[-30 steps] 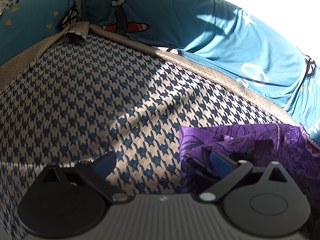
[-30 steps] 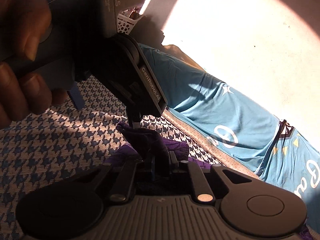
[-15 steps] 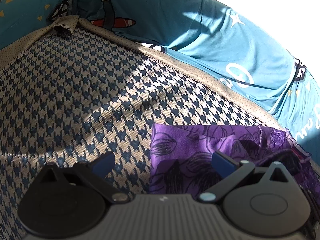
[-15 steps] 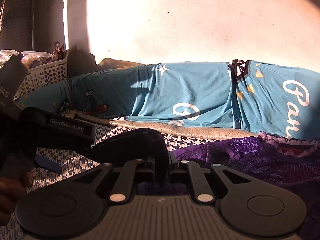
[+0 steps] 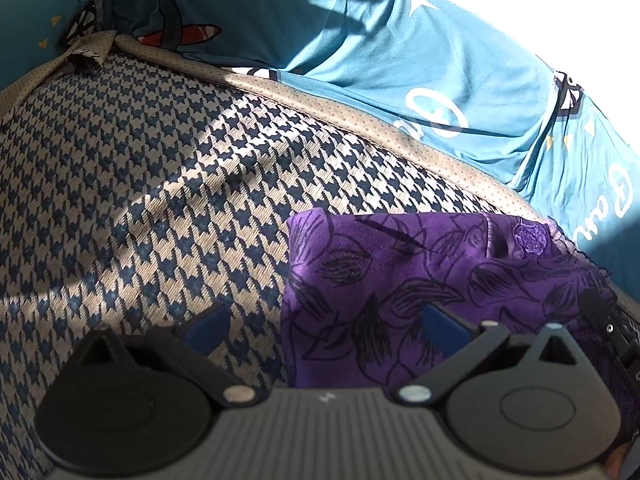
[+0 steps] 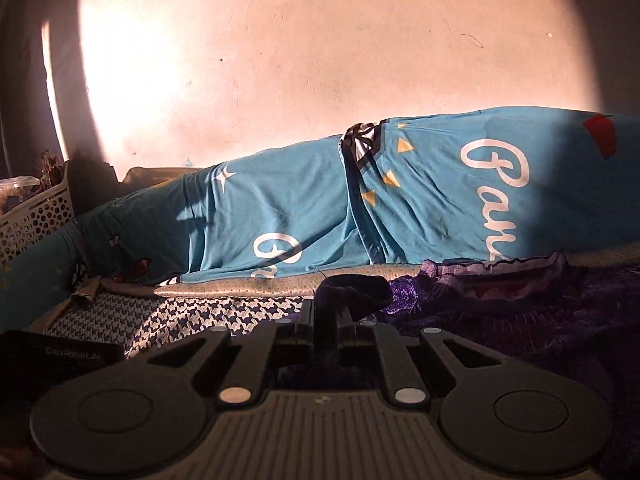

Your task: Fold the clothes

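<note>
Houndstooth bed cover (image 5: 152,184) fills the left-wrist frame, teal printed sheet (image 5: 360,40) bunched across the top. Purple floral garment (image 5: 384,280) lies lower right, flat on the cover. Left gripper (image 5: 324,324) has fingers spread wide above its edge; right gripper (image 6: 328,312) pinches a purple fold, jaws pressed together

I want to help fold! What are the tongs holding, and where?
Right tongs pinch a bunched fold of the purple cloth. Left tongs hold nothing.
</note>
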Available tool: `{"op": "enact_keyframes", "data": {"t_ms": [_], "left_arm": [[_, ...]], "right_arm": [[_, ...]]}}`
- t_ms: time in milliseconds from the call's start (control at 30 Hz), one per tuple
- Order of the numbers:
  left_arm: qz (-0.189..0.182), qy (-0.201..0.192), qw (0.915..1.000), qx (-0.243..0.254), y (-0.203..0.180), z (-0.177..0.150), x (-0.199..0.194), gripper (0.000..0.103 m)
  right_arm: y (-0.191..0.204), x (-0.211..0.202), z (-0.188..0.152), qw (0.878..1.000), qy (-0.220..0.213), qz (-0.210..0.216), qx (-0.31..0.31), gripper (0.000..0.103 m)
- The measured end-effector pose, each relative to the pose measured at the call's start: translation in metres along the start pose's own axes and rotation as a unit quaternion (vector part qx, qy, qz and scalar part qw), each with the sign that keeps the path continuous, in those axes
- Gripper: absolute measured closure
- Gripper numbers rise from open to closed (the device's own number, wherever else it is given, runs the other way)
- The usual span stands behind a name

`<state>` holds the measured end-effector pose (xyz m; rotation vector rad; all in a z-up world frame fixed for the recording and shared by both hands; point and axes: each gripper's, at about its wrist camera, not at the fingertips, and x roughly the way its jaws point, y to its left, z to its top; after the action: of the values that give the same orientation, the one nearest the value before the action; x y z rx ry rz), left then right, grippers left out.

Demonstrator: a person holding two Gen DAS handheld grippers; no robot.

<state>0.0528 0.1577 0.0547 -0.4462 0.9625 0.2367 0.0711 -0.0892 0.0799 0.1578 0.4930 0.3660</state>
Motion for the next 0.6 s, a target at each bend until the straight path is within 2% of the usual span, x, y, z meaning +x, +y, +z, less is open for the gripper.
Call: {"op": "enact_keyframes", "data": {"t_ms": [67,133,233,367,600], "left_arm": [[0.001,0.001,1.0,0.002,-0.003,-0.001,0.001,0.0],[0.001,0.0,1.0,0.006,-0.005,-0.001,0.001,0.0],[-0.001,0.0,0.9999,0.011,-0.008,-0.002,0.001,0.0],[-0.003,0.004,0.9999,0.014,-0.011,-0.003,0.002,0.0],[-0.007,0.011,0.9997,0.022,-0.018,-0.007,0.006,0.0]], "right_arm": [[-0.006,0.007,-0.004,0.999,0.039,0.004,0.012,0.093],[-0.005,0.014,-0.015,0.996,0.086,-0.013,-0.003,0.093],[-0.01,0.015,-0.025,0.992,0.124,-0.018,-0.006,0.088],[-0.029,0.009,-0.026,0.992,0.123,0.01,0.038,0.063],[-0.052,0.013,-0.026,0.986,0.116,0.032,0.115,0.062]]}}
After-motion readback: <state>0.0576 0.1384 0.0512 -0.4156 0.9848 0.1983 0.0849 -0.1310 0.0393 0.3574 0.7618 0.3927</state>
